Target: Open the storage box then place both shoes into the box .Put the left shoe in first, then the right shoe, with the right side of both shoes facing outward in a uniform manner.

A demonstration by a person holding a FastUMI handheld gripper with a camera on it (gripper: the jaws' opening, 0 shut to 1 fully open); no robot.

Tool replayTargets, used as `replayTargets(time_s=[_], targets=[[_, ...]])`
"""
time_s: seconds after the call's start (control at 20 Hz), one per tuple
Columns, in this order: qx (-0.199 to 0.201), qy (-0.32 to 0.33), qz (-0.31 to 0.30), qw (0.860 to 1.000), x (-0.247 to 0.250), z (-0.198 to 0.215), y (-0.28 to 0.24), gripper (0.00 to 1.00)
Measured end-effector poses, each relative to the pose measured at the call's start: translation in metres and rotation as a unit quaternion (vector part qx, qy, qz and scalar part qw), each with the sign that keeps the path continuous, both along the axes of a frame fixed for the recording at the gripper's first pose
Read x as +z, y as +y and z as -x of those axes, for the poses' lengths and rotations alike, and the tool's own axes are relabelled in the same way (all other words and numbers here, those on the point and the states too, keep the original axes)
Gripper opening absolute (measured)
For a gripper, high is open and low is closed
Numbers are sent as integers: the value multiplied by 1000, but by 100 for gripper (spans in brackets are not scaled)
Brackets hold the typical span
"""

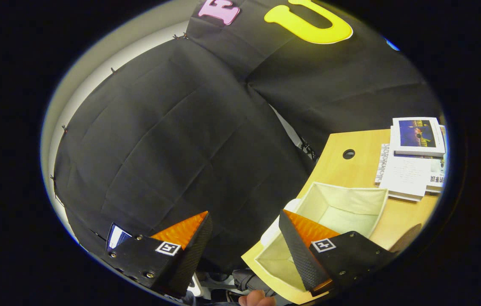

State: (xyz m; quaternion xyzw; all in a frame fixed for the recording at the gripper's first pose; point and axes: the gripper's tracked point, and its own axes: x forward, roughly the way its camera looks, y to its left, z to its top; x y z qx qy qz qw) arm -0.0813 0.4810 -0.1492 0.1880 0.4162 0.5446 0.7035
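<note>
- The gripper [244, 238] is seen tilted well above the surface [351, 168], its jaws held wide apart with nothing between them; the gap between the two fingers looks onto the dark cloth wall [172, 140] of the booth.
- The storage box [376, 212], pale fabric with a cream lining, is shown standing open on the wooden surface; its hollow inside is seen bare where it is visible; the nearer part of it is hidden behind the right-hand finger [304, 250], while the left-hand finger [180, 238] is set well apart from it, against the cloth.
- A white rounded object [278, 225] is glimpsed just beside the box's outer wall, at the surface's edge; what it is cannot be told.
- A stack of books and printed papers [412, 159] is laid on the surface beyond the box, near a round hole [348, 154] cut through the wood; the topmost book carries a dark blue cover picture.
- Part of a person's hand [256, 299] is caught low between the fingers, below the surface's edge; dark items around it are too indistinct to name.
</note>
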Motion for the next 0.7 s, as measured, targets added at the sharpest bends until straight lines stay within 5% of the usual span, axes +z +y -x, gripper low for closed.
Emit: replayTargets(time_s=[0.7], targets=[[-193, 0, 85, 978, -94, -66, -217, 96]])
